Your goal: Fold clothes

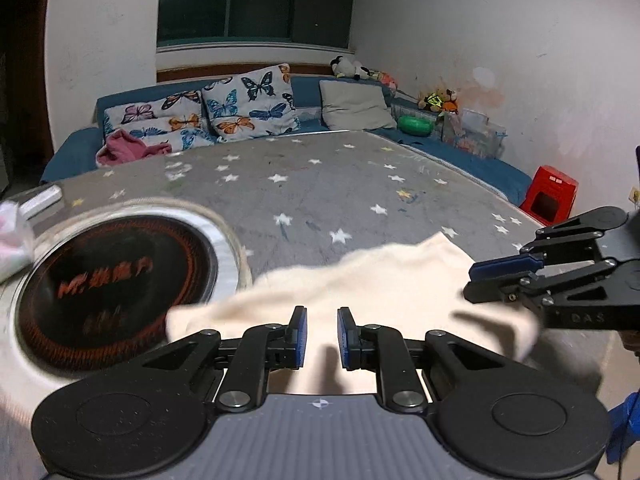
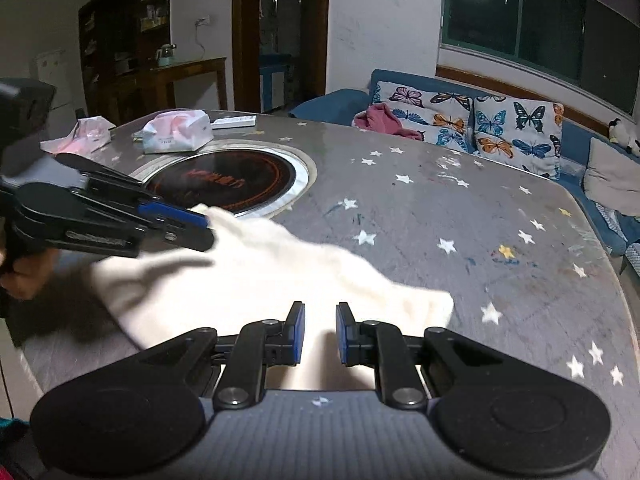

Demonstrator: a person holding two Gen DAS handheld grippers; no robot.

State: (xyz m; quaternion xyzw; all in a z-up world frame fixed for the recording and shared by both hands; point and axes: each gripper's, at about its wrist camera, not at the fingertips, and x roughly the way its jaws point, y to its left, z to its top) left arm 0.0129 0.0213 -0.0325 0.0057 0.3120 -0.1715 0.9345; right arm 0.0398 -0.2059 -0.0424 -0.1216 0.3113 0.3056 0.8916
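Note:
A cream cloth (image 1: 360, 292) lies bunched on the grey star-patterned table (image 1: 320, 184); it also shows in the right wrist view (image 2: 256, 280). My left gripper (image 1: 322, 334) is open, its fingers above the cloth's near edge with nothing between them. It shows from the side in the right wrist view (image 2: 200, 224), at the cloth's left end. My right gripper (image 2: 320, 332) is open over the cloth's near right part. It shows from the side in the left wrist view (image 1: 474, 280), at the cloth's right edge.
A round black induction cooktop (image 1: 108, 288) is set into the table left of the cloth. Tissue packs (image 2: 178, 132) and a remote (image 2: 234, 122) lie beyond it. A blue sofa with butterfly cushions (image 1: 248, 104) runs behind the table. A red stool (image 1: 550, 196) stands at the right.

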